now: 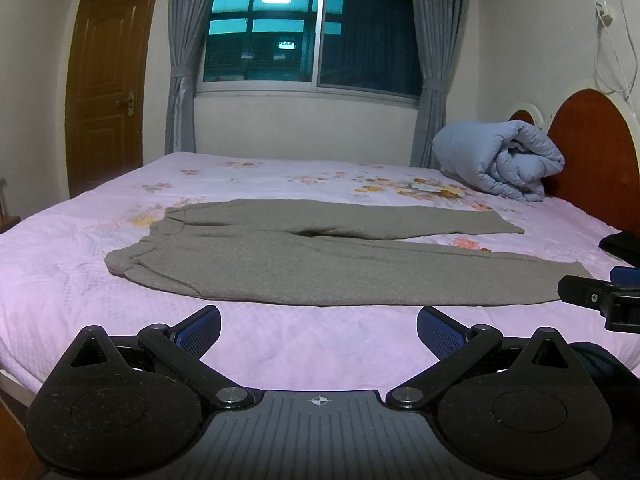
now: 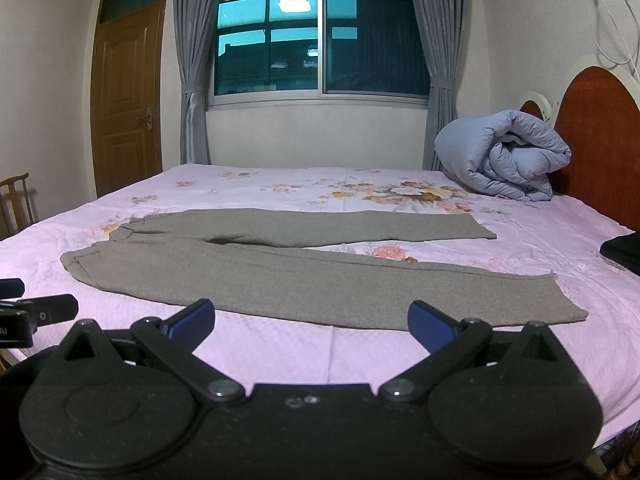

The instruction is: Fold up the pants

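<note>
Left gripper (image 1: pixel 319 330): our nearest thing in the left wrist view; its jaws are spread wide, blue pads facing each other, nothing between them. It hangs over the near edge of the bed, not touching the cloth.

Right gripper (image 2: pixel 311 325): likewise spread wide and holding nothing, with pink sheet showing in the gap between its jaws. We see its black tip again at the right edge of the left wrist view, beside our left gripper.

Bed (image 1: pixel 60 264): a wide bed under a pink floral sheet runs out ahead of both pairs of jaws.

Pants (image 2: pixel 280 276): grey pants lie flat and unfolded on the sheet just beyond both jaws, set crosswise to us. The waistband lies ahead and to the left of the jaws, and the two legs stretch to the right, parting into a narrow V. The nearer leg's hem ends ahead and right of our right jaws; the farther leg lies behind it.

Dark item (image 2: pixel 622 254): far right of the jaws, a black object on the sheet; we cannot tell what it is.

Duvet (image 1: pixel 500 158): a rolled pale-blue duvet sits well beyond the pants, to the right, against the headboard (image 1: pixel 592 144).

Far wall: a window (image 2: pixel 320 44) with grey curtains straight ahead, a wooden door (image 1: pixel 108 88) to the left.
</note>
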Motion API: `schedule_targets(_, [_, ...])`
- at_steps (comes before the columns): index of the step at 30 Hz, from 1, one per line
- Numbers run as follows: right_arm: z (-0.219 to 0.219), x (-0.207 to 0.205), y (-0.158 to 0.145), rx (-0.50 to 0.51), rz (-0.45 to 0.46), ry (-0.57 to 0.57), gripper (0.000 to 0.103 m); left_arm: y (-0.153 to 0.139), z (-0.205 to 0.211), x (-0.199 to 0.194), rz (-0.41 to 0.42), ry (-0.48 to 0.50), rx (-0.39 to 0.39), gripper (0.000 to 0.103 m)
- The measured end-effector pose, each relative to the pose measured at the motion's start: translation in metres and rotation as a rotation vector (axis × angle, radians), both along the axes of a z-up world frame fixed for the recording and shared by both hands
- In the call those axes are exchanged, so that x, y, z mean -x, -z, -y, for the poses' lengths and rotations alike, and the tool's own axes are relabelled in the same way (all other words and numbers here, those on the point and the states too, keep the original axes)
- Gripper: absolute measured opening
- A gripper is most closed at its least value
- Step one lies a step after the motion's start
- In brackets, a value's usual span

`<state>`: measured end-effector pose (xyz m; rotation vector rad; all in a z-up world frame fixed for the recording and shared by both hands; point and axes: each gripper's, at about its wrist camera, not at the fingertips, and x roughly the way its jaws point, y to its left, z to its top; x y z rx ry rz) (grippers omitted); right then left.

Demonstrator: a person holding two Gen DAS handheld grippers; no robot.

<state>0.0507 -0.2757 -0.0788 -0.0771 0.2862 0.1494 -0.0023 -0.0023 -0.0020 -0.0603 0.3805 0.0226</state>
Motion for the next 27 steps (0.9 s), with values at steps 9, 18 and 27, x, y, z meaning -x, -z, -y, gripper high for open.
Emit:
schedule_targets(9, [0.0002,-0.0005,0.0005,0.001,-0.001,0.000,0.097,0.0020,-0.0045,-0.0024,-0.003,0.003,-0.002,0.103])
schedule_targets(18, [-0.0001,-0.0011,0.0014,0.002,-0.001,0.000,0.097,0.0020,-0.0040,-0.0024,-0.004,0.003,-0.004,0.103])
schedule_targets(27, [-0.0005,-0.0014,0.0021,0.003,-0.002,0.000,0.097,0.0036,-0.0058,-0.0056,-0.009,0.005,-0.004,0.103])
